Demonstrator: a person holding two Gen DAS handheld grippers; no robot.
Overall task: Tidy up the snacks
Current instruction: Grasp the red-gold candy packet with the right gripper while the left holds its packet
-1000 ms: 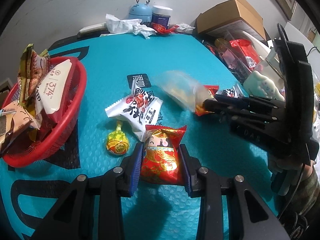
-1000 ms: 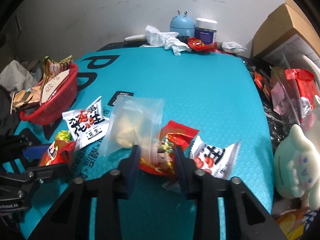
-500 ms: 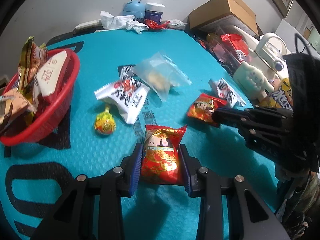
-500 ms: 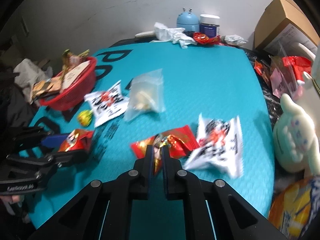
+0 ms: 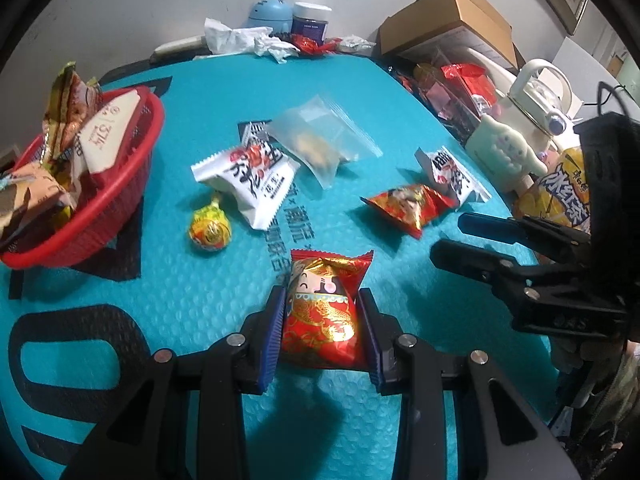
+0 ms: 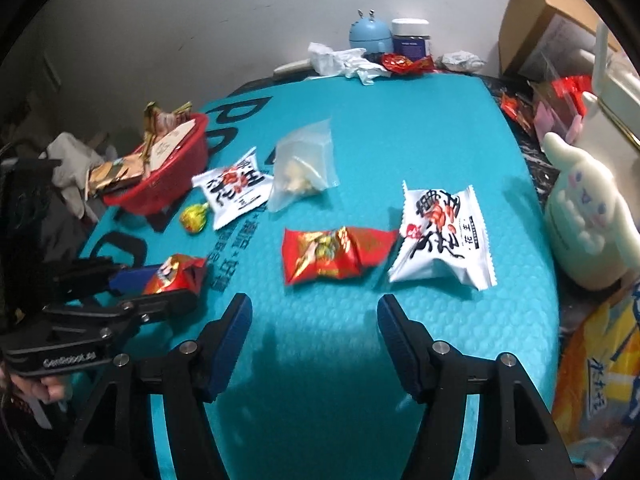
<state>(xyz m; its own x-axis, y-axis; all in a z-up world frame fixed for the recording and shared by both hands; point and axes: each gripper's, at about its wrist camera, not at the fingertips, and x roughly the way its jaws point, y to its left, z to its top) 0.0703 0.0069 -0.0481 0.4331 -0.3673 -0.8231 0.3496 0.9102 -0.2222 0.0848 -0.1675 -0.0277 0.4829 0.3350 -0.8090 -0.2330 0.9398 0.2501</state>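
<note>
My left gripper [image 5: 322,320] is shut on a red snack packet with a cartoon face [image 5: 322,308], held just above the teal mat; it also shows in the right wrist view [image 6: 172,278]. My right gripper [image 6: 314,320] is open and empty, just short of a second red packet [image 6: 332,256] lying on the mat. A white peanut packet [image 6: 440,236] lies right of that one. Another white peanut packet [image 5: 246,174], a clear bag [image 5: 320,140] and a yellow candy [image 5: 210,232] lie mid-mat. A red basket [image 5: 100,216] with several snacks stands at the left.
A cardboard box [image 5: 448,20], red bags and a white plush toy [image 6: 588,208] crowd the mat's right edge. A blue gadget [image 5: 270,12], a jar [image 5: 310,20] and crumpled tissues [image 5: 240,38] sit at the far edge by the wall.
My right gripper dropped the clear bag onto the mat, drew back, shut, then opened wide before the second red packet. My left gripper kept hold of its red packet.
</note>
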